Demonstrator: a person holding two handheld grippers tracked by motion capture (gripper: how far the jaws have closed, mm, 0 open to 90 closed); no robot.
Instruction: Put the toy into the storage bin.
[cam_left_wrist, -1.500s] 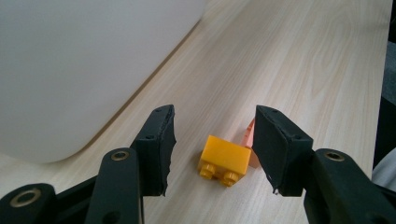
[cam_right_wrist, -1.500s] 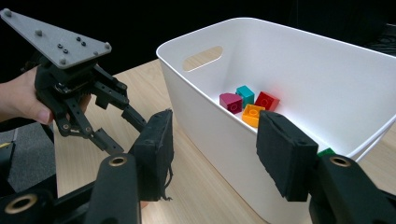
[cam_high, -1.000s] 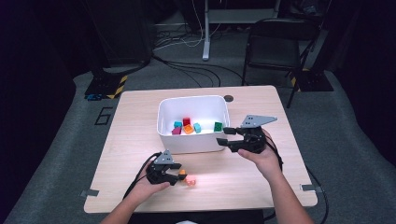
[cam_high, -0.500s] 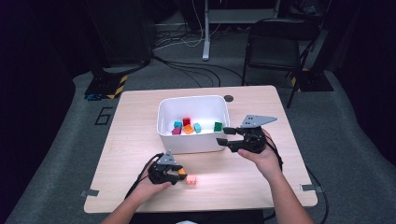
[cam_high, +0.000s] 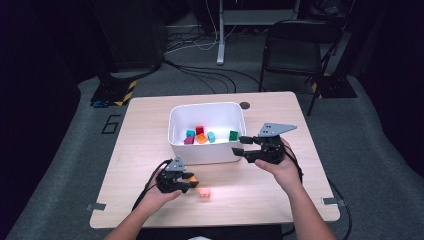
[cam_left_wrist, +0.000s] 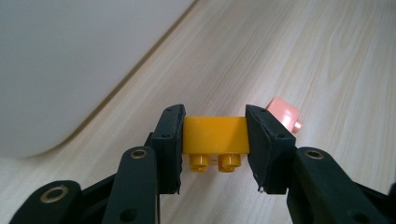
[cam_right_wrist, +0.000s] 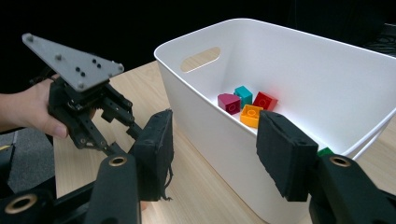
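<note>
A: Item one: left gripper (cam_left_wrist: 215, 140), low over the counter (cam_high: 260, 195) near its front edge. Jaws just closed in, now pinching the yellow brick (cam_left_wrist: 215, 134) on its two side faces, studs facing the camera.

B: Noted. Grip quality?

A: Centred between the pads, square, no tilt visible. Possibly still resting on the wood; underside hidden, hard to tell.

B: Neighbouring stock?

A: Pink brick (cam_left_wrist: 283, 112), just beside the outer jaw, apart from the yellow one. White bin (cam_high: 207, 131) behind, holding magenta, teal, red, orange and green bricks.

B: Item two?

A: Right gripper (cam_right_wrist: 212, 154), spread wide with nothing between the pads, held level at the bin's near right corner.

B: Handling advice for the lift?

A: Straight up first, clear of the pink brick, to avoid nudging it. Squeeze kept steady, no twisting. Then over the bin's near wall, high enough to clear the rim, and release low inside.
</note>
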